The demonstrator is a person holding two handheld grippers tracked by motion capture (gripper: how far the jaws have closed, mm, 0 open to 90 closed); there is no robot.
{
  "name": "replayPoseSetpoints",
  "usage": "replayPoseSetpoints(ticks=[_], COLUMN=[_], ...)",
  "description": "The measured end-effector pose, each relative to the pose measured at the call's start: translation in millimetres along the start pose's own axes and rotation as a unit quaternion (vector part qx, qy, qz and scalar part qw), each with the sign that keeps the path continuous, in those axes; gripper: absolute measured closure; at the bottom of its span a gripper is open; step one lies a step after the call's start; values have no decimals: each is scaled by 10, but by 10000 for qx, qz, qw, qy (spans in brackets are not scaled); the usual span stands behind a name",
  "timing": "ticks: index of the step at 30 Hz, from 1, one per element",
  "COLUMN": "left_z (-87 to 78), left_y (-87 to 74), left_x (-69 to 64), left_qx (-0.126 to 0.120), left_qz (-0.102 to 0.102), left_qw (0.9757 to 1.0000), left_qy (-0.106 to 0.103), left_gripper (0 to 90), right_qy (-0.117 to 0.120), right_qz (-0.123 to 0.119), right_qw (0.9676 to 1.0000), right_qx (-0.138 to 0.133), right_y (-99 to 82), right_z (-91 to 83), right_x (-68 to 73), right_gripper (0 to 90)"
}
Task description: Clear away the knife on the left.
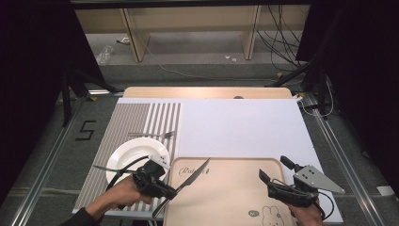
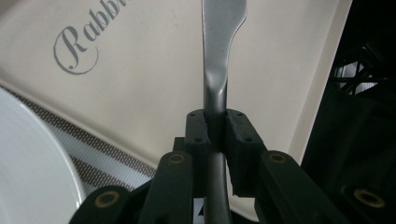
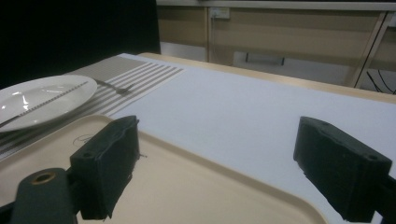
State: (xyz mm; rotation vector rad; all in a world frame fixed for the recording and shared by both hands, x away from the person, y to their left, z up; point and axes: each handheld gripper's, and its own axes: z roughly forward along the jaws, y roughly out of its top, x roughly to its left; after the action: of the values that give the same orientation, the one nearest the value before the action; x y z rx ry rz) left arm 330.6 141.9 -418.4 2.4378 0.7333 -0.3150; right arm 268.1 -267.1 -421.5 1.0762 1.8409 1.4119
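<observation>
One narrow pinch was all the left claw (image 1: 175, 190) had on the knife (image 1: 194, 174), its handle clamped while the blade hung over the tray (image 1: 226, 207), so it could twist or slip; the right claw (image 1: 276, 169) stood open, empty.

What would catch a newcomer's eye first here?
The table knife clamped in the left gripper, its blade slanting over the beige tray. Left of the tray a white plate sits on a striped mat, a fork beyond it. The right gripper hangs open over the tray's right side.
</observation>
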Motion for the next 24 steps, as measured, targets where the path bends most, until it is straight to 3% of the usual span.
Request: replayPoseSetpoints(ticks=[14, 24], left_z=[257, 494], left_y=[230, 321], left_x=[-65, -190], left_qx=[281, 602], left_qz=[-47, 155], left_qw=[9994, 9977], left_qy=[-193, -256], left_gripper=[799, 798], right_qy=[7, 15], right_qz=[25, 26], right_qw=[10000, 10000], right_qx=[-27, -20], right_y=[3, 4], right_z=[2, 2], right_x=[-3, -5], right_gripper=[151, 151])
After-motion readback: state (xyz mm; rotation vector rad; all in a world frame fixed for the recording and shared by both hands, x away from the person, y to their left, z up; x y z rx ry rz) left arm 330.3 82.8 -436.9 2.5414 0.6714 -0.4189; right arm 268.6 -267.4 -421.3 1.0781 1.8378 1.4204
